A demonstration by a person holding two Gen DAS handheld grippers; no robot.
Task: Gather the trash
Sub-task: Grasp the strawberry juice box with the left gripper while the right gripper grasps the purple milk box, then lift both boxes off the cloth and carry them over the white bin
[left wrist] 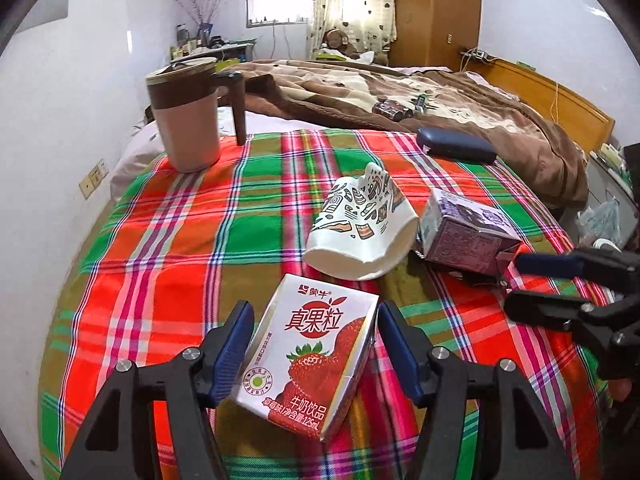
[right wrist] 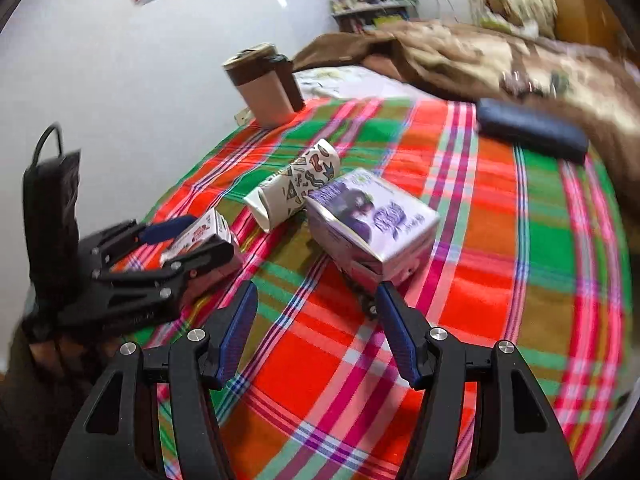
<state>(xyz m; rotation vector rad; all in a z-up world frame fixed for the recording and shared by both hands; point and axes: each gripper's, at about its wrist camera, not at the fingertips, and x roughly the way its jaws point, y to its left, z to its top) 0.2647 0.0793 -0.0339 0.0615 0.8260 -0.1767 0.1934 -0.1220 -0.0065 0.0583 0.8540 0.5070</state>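
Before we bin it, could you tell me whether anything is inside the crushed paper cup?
The paper cup lies on its side on the plaid cloth, mouth flattened. Only white lining shows at the opening; its deeper interior is hidden by the folded wall.

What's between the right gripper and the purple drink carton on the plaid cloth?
Nothing visible: only bare plaid cloth lies between the open right gripper and the purple drink carton. The crushed patterned paper cup lies beyond, to its left.

Red-green plaid cloth (left wrist: 200, 248), white strawberry-printed carton (left wrist: 312, 356), purple carton (left wrist: 464, 236), doodle-patterned white cup (left wrist: 360, 224).
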